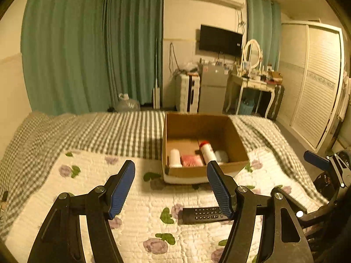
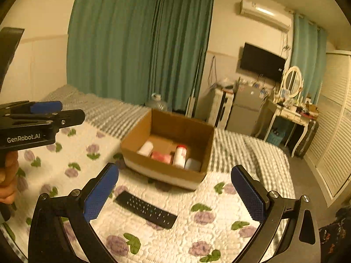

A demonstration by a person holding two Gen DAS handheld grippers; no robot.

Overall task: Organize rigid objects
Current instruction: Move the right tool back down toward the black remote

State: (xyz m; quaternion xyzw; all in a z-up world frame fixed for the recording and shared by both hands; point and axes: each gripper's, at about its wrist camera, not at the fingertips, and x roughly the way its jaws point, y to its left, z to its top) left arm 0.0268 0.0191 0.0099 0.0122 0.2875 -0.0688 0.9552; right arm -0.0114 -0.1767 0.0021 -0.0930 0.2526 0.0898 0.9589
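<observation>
A cardboard box stands on the bed. In it lie a white bottle, a pink item, a white bottle with a red cap and a pale container. A black remote lies on the floral quilt in front of the box. My left gripper is open and empty above the quilt, left of the remote; it also shows in the right wrist view. My right gripper is open and empty above the remote.
The bed has a floral quilt and a checked blanket. Beyond its far edge stand green curtains, a small fridge, a dressing table and a wardrobe at the right.
</observation>
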